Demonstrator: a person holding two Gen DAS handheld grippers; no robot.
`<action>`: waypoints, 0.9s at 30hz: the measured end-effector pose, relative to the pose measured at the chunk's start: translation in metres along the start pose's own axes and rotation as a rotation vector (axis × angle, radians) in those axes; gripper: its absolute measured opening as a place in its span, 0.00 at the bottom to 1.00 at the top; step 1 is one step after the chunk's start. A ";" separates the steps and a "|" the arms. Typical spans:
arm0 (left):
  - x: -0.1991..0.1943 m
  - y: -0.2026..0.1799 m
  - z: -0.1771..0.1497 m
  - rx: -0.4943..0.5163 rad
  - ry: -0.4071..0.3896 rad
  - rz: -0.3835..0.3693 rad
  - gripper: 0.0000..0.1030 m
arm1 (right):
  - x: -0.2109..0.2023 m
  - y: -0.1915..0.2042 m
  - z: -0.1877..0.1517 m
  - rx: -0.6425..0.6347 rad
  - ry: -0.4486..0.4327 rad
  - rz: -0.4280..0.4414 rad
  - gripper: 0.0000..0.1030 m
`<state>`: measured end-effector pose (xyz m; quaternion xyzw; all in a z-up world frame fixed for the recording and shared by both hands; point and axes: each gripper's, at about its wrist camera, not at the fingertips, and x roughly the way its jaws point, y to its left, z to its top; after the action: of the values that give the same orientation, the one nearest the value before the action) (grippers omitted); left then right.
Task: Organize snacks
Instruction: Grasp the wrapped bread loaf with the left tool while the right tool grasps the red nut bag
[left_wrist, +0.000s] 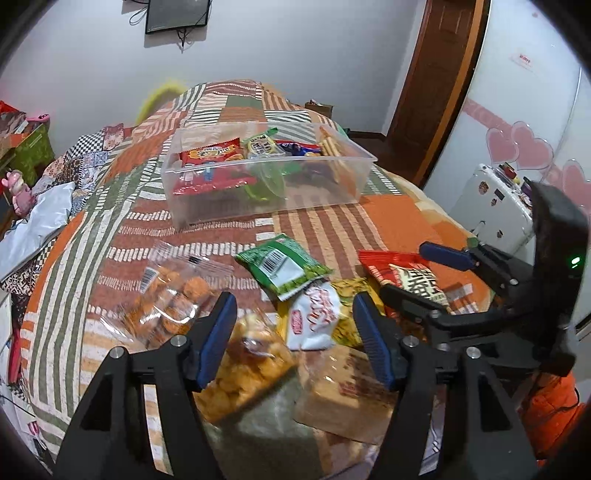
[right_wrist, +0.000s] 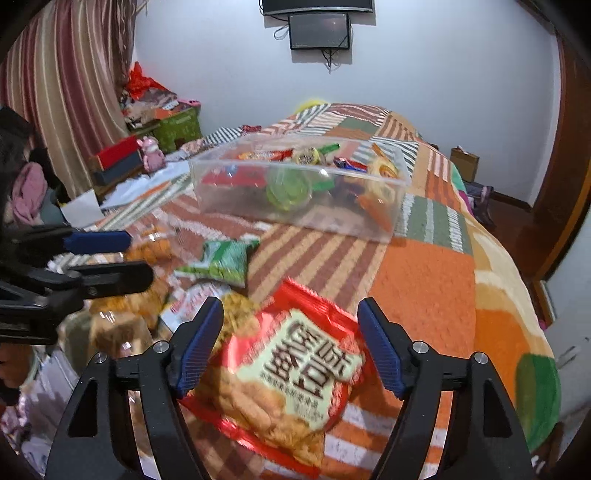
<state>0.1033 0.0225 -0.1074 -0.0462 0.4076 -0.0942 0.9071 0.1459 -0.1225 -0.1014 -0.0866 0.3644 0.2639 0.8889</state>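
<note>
Progress: I judge us partway; the clear plastic bin (left_wrist: 266, 184) already has several packets inside, a red one, a green one and a sleeve of biscuit sticks among them, while a loose heap waits on the quilt (left_wrist: 399, 218) nearer to me
Left to do: I count at least six packets outside the bin, all well apart from it
Left gripper (left_wrist: 295, 332): jaws spread, nothing pinched; between them I see a clear bag of golden puffs (left_wrist: 247, 373) and a white wrapper with red lettering (left_wrist: 314, 317), pads not pressing either
Right gripper (right_wrist: 290, 343): jaws spread, hanging over the big red bag (right_wrist: 291, 373), which lies between the blue pads without touching them
Other loose snacks: a green packet with a barcode (left_wrist: 284, 266), a clear bag of orange biscuits (left_wrist: 173, 302), a tan block in clear wrap (left_wrist: 343, 395)
Materials: bin is rigid, see-through, straight-walled; the bags are glossy crinkly film, pillow-shaped and soft; I expect them to slide and buckle under the pads
Surface: woven patchwork quilt, ribbed and nubbly, bulging over the bed, so nothing sits quite flat
</note>
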 end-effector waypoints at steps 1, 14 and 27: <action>-0.001 -0.003 -0.002 0.000 0.000 -0.002 0.64 | -0.001 -0.001 -0.003 0.004 0.002 -0.004 0.72; -0.003 -0.023 -0.015 -0.013 0.027 -0.026 0.77 | -0.009 -0.025 -0.025 0.082 0.018 -0.012 0.69; -0.003 -0.044 -0.032 0.017 0.067 -0.048 0.87 | -0.027 -0.033 -0.030 0.145 -0.014 0.016 0.58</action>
<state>0.0713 -0.0197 -0.1195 -0.0450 0.4358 -0.1212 0.8907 0.1291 -0.1715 -0.1061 -0.0173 0.3772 0.2445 0.8931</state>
